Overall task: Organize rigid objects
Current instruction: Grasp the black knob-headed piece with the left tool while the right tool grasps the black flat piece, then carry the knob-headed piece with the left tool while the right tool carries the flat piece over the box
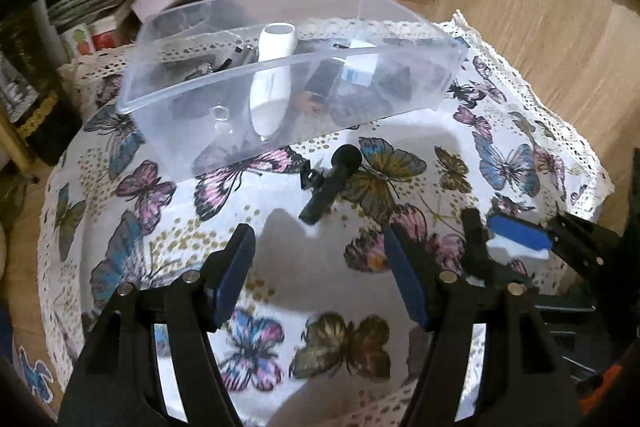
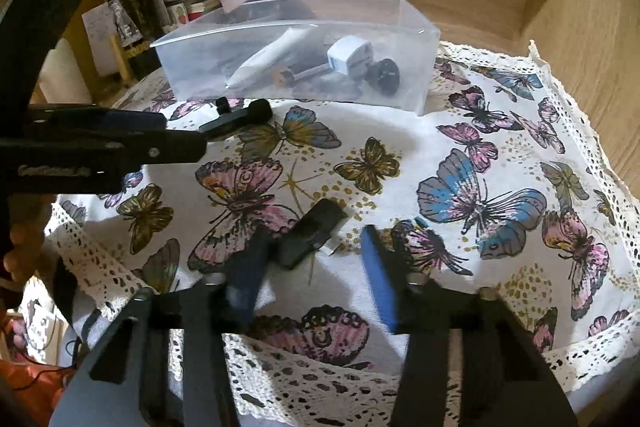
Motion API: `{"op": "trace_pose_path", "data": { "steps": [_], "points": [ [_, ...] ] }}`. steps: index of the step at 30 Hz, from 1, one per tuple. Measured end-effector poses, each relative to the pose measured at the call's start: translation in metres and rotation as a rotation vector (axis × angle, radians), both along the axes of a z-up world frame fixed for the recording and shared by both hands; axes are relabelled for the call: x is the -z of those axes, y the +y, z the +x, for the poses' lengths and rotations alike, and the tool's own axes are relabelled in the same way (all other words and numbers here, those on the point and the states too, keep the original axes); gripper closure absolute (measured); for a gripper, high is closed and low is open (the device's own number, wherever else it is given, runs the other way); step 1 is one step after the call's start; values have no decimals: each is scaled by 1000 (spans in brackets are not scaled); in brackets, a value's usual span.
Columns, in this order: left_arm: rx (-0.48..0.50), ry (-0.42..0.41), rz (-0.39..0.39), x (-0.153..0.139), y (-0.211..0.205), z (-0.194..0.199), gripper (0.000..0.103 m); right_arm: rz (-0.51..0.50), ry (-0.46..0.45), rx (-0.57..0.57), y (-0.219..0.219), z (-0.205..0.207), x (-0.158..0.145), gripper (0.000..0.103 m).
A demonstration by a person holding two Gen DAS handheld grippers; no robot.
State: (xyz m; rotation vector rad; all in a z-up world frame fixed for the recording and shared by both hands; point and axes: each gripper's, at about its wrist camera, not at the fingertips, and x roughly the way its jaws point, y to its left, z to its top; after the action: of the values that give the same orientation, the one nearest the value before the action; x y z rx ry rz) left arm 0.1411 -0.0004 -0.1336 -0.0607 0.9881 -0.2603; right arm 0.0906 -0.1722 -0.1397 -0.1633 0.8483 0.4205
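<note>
A clear plastic bin (image 1: 280,95) stands at the back of the table and holds a white handheld device (image 1: 272,79), a white adapter (image 2: 350,57) and several dark items. A small black clip-on microphone (image 1: 332,183) lies on the butterfly cloth in front of the bin; it also shows in the right wrist view (image 2: 240,117). My left gripper (image 1: 320,267) is open and empty, just short of the microphone. A small black flat device (image 2: 310,233) lies on the cloth just ahead of my open right gripper (image 2: 312,259), close to its left finger.
The table is covered with a white butterfly-print cloth (image 2: 460,163) with lace edges. Bottles, boxes and papers (image 1: 80,15) are stacked at the back left. Wooden walls (image 1: 540,27) close in at the back and right. The right gripper shows at the right in the left wrist view (image 1: 520,239).
</note>
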Motion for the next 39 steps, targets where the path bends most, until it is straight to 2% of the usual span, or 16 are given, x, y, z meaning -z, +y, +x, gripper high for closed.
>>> {"op": "trace_pose_path", "data": {
  "steps": [8,10,12,15,18,30,39],
  "points": [
    [11,35,4,12,-12,30,37,28,4,15,-3,5,-2,72],
    [11,28,14,14,-15,34,39,30,0,18,-4,7,-3,72],
    [13,14,22,14,-17,36,47,33,-5,24,-6,8,-6,72],
    [39,-1,29,15,-20,36,74,40,-20,30,-10,11,-11,72],
    [53,-11,19,14,-19,33,78,44,-36,36,-11,13,-17,72],
    [-1,-128,-25,-26,9,7,79,46,-106,28,-5,17,-39,72],
    [-65,-272,-57,-72,30,-7,79,37,-187,-5,7,24,-64,72]
  ]
}}
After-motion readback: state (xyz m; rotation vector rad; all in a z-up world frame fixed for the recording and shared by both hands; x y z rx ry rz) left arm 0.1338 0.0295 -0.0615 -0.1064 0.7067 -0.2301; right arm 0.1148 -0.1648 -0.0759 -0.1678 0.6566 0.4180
